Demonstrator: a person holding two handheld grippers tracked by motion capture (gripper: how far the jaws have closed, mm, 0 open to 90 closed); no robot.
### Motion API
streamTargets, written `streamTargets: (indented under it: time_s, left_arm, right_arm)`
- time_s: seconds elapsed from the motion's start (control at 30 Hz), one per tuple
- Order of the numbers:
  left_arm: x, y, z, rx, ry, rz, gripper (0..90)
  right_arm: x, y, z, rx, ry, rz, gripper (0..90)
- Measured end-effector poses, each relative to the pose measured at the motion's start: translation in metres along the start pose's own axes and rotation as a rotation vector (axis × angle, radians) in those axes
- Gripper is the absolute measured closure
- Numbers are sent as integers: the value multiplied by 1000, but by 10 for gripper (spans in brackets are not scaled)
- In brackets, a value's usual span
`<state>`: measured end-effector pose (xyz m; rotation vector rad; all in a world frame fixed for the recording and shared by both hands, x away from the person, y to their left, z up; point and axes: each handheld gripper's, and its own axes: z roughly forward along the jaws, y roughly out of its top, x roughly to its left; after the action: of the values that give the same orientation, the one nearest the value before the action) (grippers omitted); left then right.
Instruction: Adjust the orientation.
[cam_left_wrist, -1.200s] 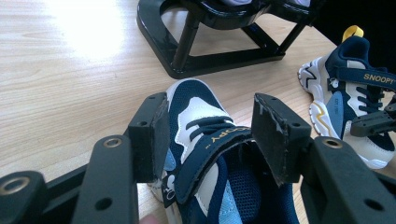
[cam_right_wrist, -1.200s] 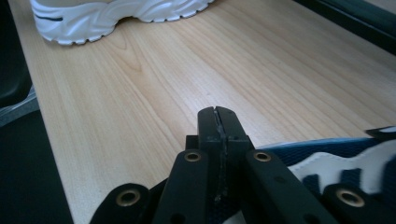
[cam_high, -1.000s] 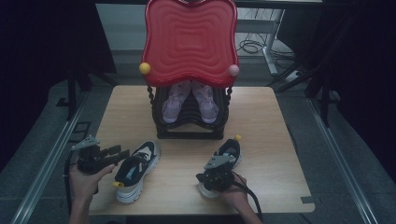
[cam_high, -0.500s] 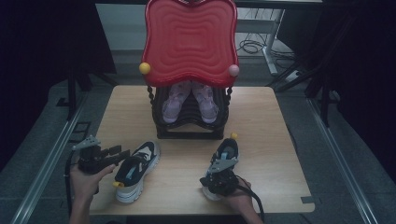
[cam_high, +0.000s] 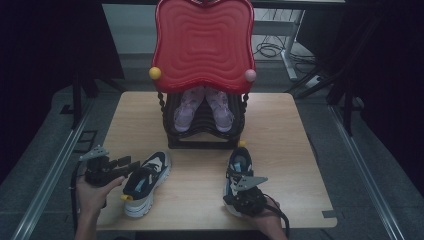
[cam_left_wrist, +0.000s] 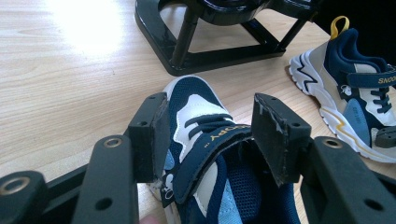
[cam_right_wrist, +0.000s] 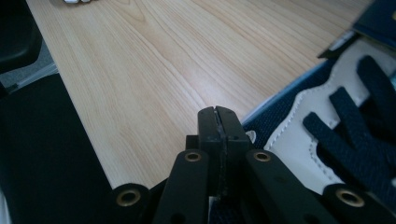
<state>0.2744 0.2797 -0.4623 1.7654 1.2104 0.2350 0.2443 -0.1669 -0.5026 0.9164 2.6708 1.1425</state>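
Two navy-and-white sneakers lie on the wooden table (cam_high: 195, 200). My left gripper (cam_high: 131, 165) straddles the left sneaker (cam_high: 147, 182) at its strap. In the left gripper view both pads (cam_left_wrist: 149, 135) sit against the sides of this sneaker (cam_left_wrist: 191, 93), and its strap bulges up between them. The right sneaker (cam_high: 240, 159) points toward the rack, with my right gripper (cam_high: 239, 176) over its rear half. The right gripper (cam_right_wrist: 217, 112) is shut with nothing between its jaws, its tip beside the sneaker's white laced upper (cam_right_wrist: 327, 140).
A black rack (cam_high: 205, 135) at the table's back middle holds a pair of pink shoes (cam_high: 187, 107) under a red wavy board (cam_high: 202, 45). The rack's base (cam_left_wrist: 210, 51) lies just beyond the left sneaker. Bare wood runs between the two sneakers.
My right hand has shifted slightly to the right, and the right sneaker has turned from slanting to pointing straight at the rack. The left hand and its sneaker have not moved.
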Motion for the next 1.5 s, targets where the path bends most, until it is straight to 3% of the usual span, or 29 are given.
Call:
streamTargets:
  time_s: [0.6, 1.03, 1.5]
  left_arm:
    - [-1, -1, 2, 11, 0, 3, 467]
    - [-2, -1, 3, 14, 0, 2, 467]
    - [-2, -1, 4, 20, 3, 7, 467]
  right_arm:
    - [-14, -26, -30, 5, -39, 53, 892]
    - [-35, -44, -51, 0, -94, 114, 893]
    - [-55, -54, -58, 3, -130, 162, 893]
